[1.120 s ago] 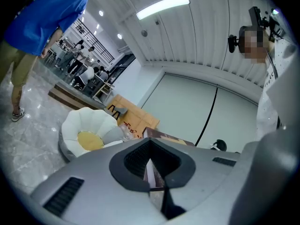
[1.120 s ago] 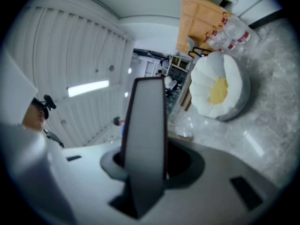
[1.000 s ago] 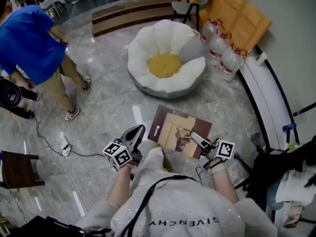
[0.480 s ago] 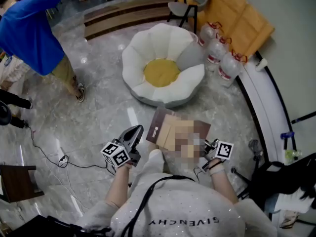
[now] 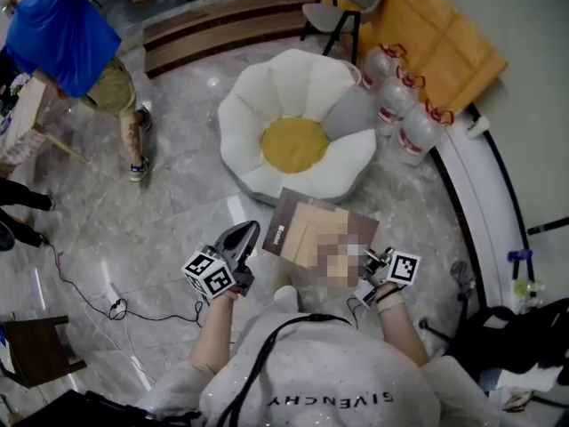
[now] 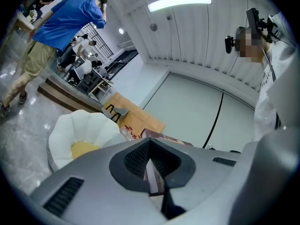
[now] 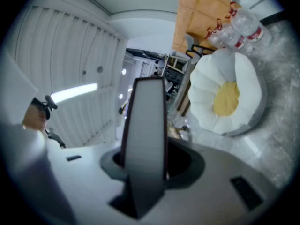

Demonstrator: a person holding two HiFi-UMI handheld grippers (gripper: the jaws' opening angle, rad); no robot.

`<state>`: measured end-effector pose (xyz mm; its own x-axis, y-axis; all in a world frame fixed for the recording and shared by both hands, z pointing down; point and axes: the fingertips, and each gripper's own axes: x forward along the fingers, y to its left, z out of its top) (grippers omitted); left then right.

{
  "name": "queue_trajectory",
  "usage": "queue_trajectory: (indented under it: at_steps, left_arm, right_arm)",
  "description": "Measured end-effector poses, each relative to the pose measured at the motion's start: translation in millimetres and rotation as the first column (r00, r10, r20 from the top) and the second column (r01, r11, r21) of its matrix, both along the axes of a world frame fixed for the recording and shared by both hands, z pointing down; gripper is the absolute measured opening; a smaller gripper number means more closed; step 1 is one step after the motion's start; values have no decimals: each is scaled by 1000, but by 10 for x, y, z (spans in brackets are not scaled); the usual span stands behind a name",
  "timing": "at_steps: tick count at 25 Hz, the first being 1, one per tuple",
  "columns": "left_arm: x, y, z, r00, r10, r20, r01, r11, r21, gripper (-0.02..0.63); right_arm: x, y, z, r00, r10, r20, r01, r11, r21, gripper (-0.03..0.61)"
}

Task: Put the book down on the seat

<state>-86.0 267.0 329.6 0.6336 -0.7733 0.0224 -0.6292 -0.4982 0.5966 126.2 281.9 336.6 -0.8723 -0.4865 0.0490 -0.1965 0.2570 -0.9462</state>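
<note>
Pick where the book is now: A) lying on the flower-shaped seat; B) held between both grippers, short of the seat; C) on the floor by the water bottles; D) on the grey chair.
B: the left gripper and right gripper clamp the book by its edges, and the seat ahead holds nothing.
</note>
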Motion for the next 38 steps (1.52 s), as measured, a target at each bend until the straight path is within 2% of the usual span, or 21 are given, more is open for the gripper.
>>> queue_trajectory:
  at_steps: [5,18,28,32,38]
  left_arm:
    - [-98,-356,49,1000,9,-2,-9,1000,-6,25]
    - [-89,-841,345,1000,-15,-11,14,997,-71,25]
    - [-294,-1845,370,997,-71,3,71,994,-78,25]
    - [-267,-2293,425,997,-78,-5,78,994,-77,25]
    - [-173,-2719,612,996,-91,-2,90,989,-121,25]
  right_arm:
    - [-100,-373,22,1000,11,-4,-11,1000,-1,156]
    - [-147,-991,232,1000,-3,-4,3,999,-51,156]
    - [-230,-2051,366,999,-32,-2,32,997,-74,156]
    - [-218,-2467,462,999,-42,-8,41,995,-87,156]
    - [-141,-2900,700,1000,-23,-13,21,993,-115,156]
